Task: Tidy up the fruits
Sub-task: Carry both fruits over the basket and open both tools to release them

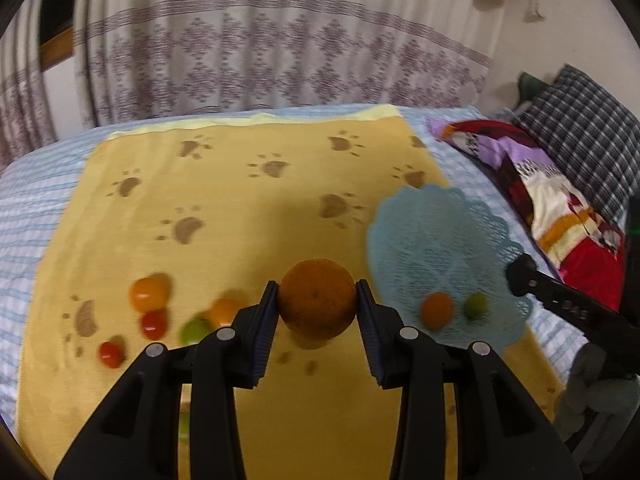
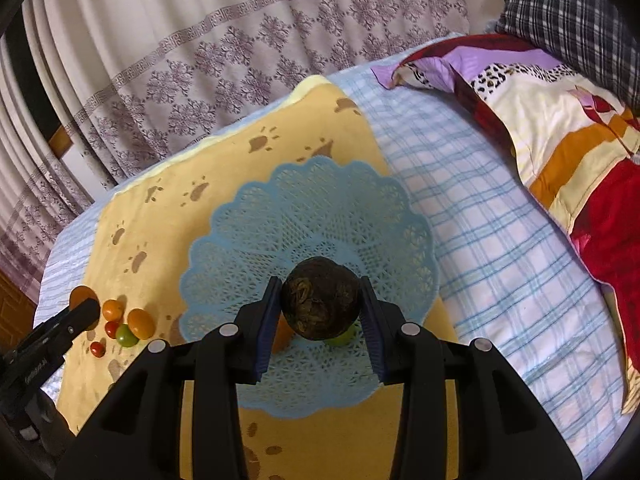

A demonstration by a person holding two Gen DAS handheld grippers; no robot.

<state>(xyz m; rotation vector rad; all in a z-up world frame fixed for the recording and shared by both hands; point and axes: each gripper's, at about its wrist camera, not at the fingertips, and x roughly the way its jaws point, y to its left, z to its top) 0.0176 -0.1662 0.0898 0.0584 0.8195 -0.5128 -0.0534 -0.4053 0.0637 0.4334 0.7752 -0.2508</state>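
Orange (image 1: pixel 317 299) clamped in left gripper (image 1: pixel 317 308); dark round fruit (image 2: pixel 320 304) clamped in right gripper (image 2: pixel 321 308).

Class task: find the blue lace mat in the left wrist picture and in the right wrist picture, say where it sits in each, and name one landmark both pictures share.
Left wrist view: the blue lace mat lies right of centre, on the yellow paw-print cloth.
Right wrist view: the mat fills the centre, behind the gripped dark fruit.
Shared landmark: the yellow paw-print cloth.
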